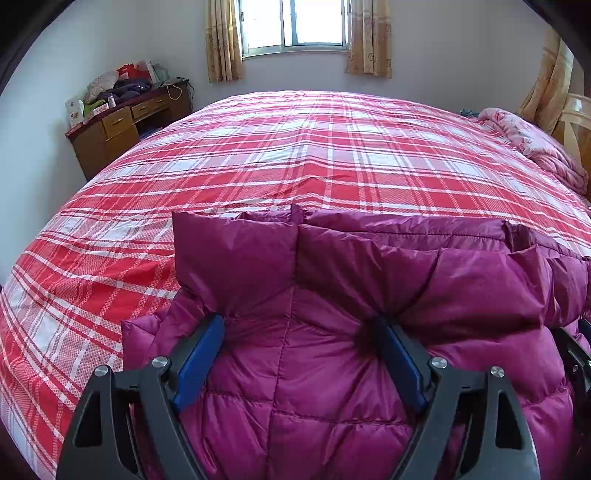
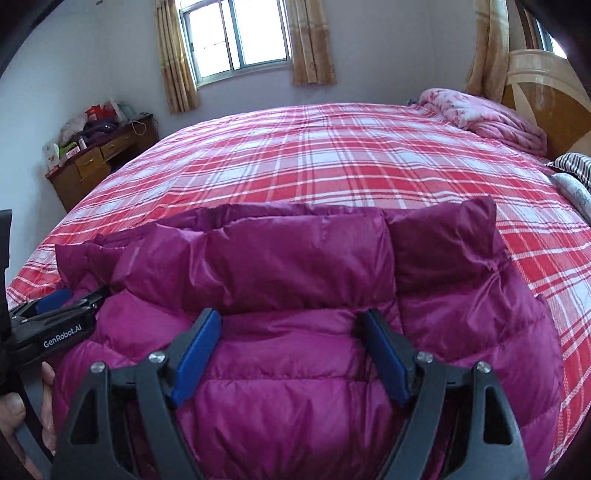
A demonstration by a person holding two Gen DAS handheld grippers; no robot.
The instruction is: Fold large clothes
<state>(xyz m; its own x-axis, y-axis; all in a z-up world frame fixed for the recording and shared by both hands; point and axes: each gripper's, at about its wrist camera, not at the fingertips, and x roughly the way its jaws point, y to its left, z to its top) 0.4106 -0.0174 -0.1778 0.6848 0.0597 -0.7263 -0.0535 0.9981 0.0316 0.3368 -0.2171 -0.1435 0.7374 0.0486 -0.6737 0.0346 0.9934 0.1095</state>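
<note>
A magenta quilted down jacket [image 1: 332, 369] lies on the near part of the bed and fills the lower half of both views [image 2: 314, 387]. My left gripper [image 1: 299, 325] has its blue-padded fingers [image 1: 201, 356] spread wide, pressed into the padded fabric, which puckers around both tips. My right gripper [image 2: 290, 319] is likewise spread wide with its fingers [image 2: 195, 354] pushed against a fold of the jacket. The left gripper also shows at the left edge of the right wrist view [image 2: 55, 317], held by a hand.
The bed has a red and white plaid cover [image 1: 295, 155]. A pink quilt [image 2: 491, 118] is bunched at the headboard [image 2: 546, 85] on the right. A cluttered wooden desk [image 1: 122, 125] stands by the far left wall, under a curtained window [image 1: 295, 26].
</note>
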